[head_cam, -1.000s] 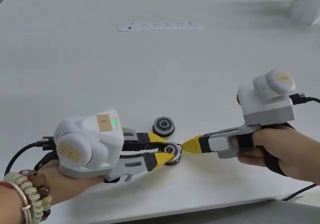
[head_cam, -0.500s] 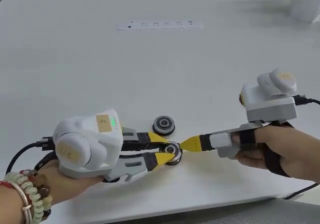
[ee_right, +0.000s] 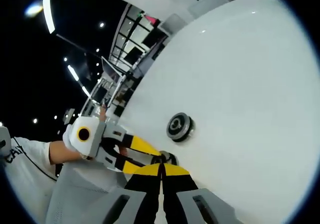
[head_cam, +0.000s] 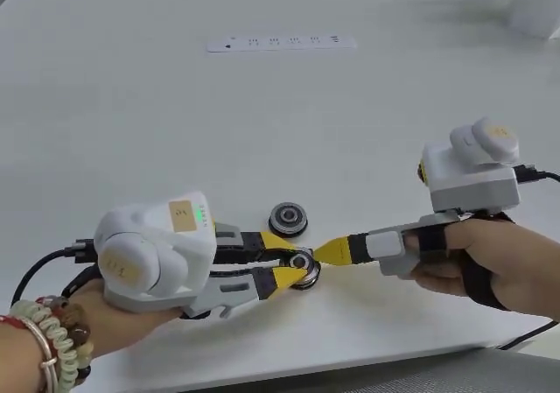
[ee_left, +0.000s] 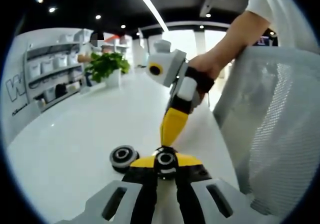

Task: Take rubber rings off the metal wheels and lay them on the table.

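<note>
1. Slippage was my main worry on the left. The left gripper (head_cam: 296, 262), lower left of the head view, had its yellow tips pinched on a small metal wheel (head_cam: 303, 265). That's a hard round thing held by narrow tips, so any sideways prying could've popped it out and sent it rolling across the table (head_cam: 262, 122).
2. In the middle of the frame, the second wheel (head_cam: 287, 220) lay flat just above the held one, close but not touching. A skidding wheel or a swung tip could easily have knocked it.
3. On the right, the right gripper (head_cam: 320, 254) had its jaws closed into a single point with nothing between them. My guess is it needed to hook under the rubber ring (ee_left: 157, 159). A blunt closed tip might've just skated off the rubber, or shoved the wheel out of the other grip.
4. On positions: in the left gripper view the wheel sat dead centre between the tips, low in the middle of the frame. It had a dark rim, so I'd say the ring was on. The right gripper's tip came down from above and touched the wheel's top edge. In the right gripper view the held wheel was just past the closed tips at bottom centre, with the spare one up and to the right of it.
</note>
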Demonstrator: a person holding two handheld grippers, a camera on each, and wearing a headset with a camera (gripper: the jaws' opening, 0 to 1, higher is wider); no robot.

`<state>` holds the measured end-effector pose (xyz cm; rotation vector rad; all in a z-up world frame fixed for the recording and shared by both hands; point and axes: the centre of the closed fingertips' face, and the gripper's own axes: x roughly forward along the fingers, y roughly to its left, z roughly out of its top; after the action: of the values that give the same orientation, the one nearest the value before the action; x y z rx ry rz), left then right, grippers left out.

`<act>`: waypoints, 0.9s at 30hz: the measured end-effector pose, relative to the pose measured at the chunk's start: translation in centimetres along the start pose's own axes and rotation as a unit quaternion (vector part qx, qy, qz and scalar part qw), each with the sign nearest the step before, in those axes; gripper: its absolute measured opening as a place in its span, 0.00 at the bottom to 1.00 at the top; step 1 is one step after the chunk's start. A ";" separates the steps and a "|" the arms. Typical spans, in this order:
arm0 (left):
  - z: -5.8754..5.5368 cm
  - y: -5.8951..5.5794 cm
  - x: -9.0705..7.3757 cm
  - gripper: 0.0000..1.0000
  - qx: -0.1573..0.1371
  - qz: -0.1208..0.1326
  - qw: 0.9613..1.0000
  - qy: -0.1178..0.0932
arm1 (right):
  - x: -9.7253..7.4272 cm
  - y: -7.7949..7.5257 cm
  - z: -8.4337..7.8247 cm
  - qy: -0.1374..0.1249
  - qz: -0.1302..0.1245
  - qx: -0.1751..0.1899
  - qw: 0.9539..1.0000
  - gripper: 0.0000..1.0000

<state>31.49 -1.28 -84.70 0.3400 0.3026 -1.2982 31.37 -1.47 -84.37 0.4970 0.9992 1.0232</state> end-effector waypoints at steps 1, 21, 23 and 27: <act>0.0 0.0 0.0 0.14 0.000 0.000 1.000 0.000 | 0.0 0.1 0.0 0.000 0.001 -0.001 1.000 0.00; 0.0 0.0 0.0 0.14 0.002 -0.001 1.000 -0.001 | 0.2 0.7 0.1 0.003 0.016 -0.005 1.000 0.00; -0.1 0.1 0.1 0.14 -0.001 0.002 1.000 0.000 | 0.4 1.4 0.1 0.004 0.032 -0.002 0.999 0.00; 0.0 0.1 0.1 0.14 -0.001 0.002 1.000 -0.001 | 1.0 2.5 0.4 0.003 0.039 -0.022 0.999 0.00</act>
<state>31.58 -1.35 -84.76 0.3380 0.3019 -1.2937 30.71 0.61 -82.80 0.5007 0.9666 1.1137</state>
